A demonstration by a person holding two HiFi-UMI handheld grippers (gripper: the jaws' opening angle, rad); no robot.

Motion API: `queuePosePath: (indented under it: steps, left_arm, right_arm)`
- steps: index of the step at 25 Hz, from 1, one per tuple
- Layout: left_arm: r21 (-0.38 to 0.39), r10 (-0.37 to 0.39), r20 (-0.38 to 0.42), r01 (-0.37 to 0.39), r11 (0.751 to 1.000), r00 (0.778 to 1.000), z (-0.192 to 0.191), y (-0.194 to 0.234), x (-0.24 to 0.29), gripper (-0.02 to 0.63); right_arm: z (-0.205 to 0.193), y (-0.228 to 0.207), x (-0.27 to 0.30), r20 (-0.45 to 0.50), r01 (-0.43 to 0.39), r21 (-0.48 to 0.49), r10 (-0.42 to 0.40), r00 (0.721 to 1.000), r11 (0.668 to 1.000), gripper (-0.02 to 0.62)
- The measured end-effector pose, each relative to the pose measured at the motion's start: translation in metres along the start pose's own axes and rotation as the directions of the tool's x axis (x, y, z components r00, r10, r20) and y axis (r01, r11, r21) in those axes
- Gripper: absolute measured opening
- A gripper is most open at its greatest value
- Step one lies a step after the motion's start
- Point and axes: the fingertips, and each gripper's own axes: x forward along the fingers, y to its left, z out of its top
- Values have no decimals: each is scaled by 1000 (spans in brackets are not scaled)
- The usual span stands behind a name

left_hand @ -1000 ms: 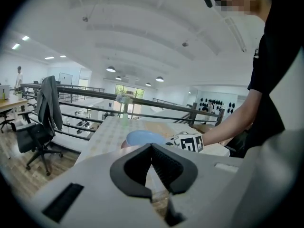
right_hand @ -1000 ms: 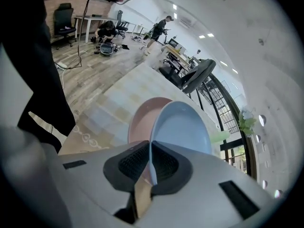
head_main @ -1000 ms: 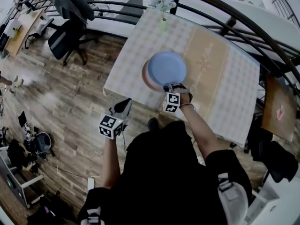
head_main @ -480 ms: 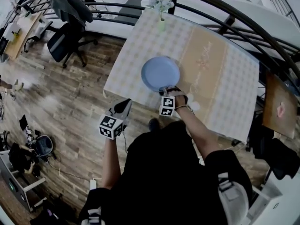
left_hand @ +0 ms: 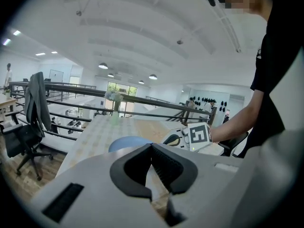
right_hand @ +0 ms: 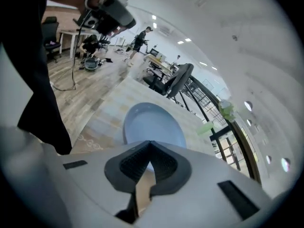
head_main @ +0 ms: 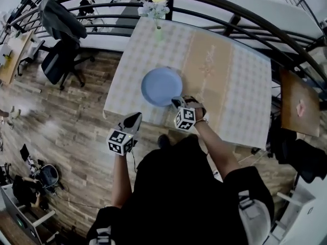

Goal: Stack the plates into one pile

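Your right claw (head_main: 175, 102) is closed and holds nothing. From the head view, its tips sit just at the near rim of the blue plate (head_main: 161, 86). The plate lies flat on the table (head_main: 240, 101), on the left half, beside the tan strip (head_main: 209, 65) that runs down the cloth. The plate is round, so it has no long side, and its hollow faces up. Your left claw (head_main: 137, 115) hangs off the table, over the wood floor (head_main: 66, 126), near the table's near edge. A vase of flowers (head_main: 154, 9) stands at the far edge of the table, well apart from the plate. A dark railing (head_main: 214, 18) curves behind the table. An office chair (head_main: 57, 60) with a jacket on its back stands on the floor to the left.

In the left gripper view, your left claw's tips touch each other, and nothing is between them. The blue plate peeks up just past the claw, a bit to the left. Your right claw shows to the right of the plate, low over the cloth.

In the right gripper view, the right claw's tips meet in a point. The plate lies flat just past them. The chair, the railing and the flowers are far behind it, and another person (right_hand: 140, 38) stands far off.
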Motion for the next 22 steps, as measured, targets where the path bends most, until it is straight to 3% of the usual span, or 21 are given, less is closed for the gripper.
queuePosePath:
  steps: [4,9,16,22]
  left_arm:
    - [32,-54,-2,54,998,999,17,-16,30,2]
    - [69,-136,-4,136,988,991,45,-48,66,2]
    - [99,-211,-26,212,972,977,68,-88,108,2]
    - [128,-251,-34,253,959,967,82,-130,143,2]
  right_arm:
    - [-40,-35,-40,23,11,238,-17,1000,971,-3]
    - [-114,-73,-98,-11,103,430,-109,994,897,-3]
    - [-200,-82,-162,-76,181,577,-169,983,796,-5]
    - [-231,-86,-204,-63,201,618,-207,976,760,-4]
